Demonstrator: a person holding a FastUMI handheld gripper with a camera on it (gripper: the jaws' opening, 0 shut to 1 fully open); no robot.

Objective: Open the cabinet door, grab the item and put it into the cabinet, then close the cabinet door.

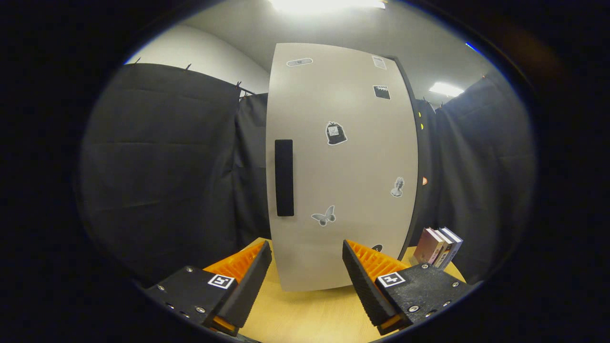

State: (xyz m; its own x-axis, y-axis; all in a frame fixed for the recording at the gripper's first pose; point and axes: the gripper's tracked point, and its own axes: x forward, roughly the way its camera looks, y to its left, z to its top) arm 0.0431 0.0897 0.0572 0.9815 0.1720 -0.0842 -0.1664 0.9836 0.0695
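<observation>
A pale wooden worktop filled the lower middle of the frame, bare in the stretch between the spread jaws of the gripper, which held nothing. A tall light-coloured cabinet stood directly on it at the centre of the frame, its door shut. At the lower right, just beside the cabinet's foot, a small row of books stood upright on the worktop, leaning slightly and close against one another.

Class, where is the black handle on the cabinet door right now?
In the gripper view, the black handle stands upright near the left edge of the closed cabinet door, beyond the open fingers, above the left one.
</observation>
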